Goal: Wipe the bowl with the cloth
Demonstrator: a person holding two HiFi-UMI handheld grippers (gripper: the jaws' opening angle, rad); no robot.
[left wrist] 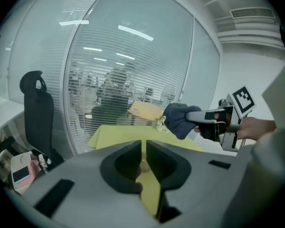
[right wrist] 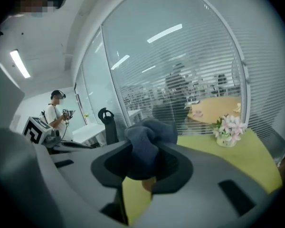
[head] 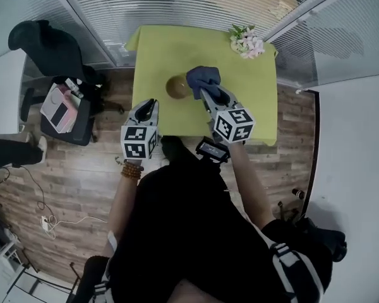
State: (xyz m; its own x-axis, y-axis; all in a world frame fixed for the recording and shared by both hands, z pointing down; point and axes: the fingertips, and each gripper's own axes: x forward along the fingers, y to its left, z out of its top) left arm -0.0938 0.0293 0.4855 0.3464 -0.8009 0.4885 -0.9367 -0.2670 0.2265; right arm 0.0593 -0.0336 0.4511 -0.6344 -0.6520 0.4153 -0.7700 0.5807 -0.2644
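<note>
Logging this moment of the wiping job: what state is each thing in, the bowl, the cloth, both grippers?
left gripper: shut, empty.
right gripper: shut on the cloth.
cloth: bunched between the right gripper's jaws.
bowl: upright on the table, not gripped.
flowers: upright at the table corner.

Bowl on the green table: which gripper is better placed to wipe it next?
Right, I'd say. The right gripper is shut on the cloth, close to the bowl. The left gripper holds nothing and is farther from it.

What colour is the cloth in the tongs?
The cloth is dark greyish blue; the right gripper view shows it best.
</note>
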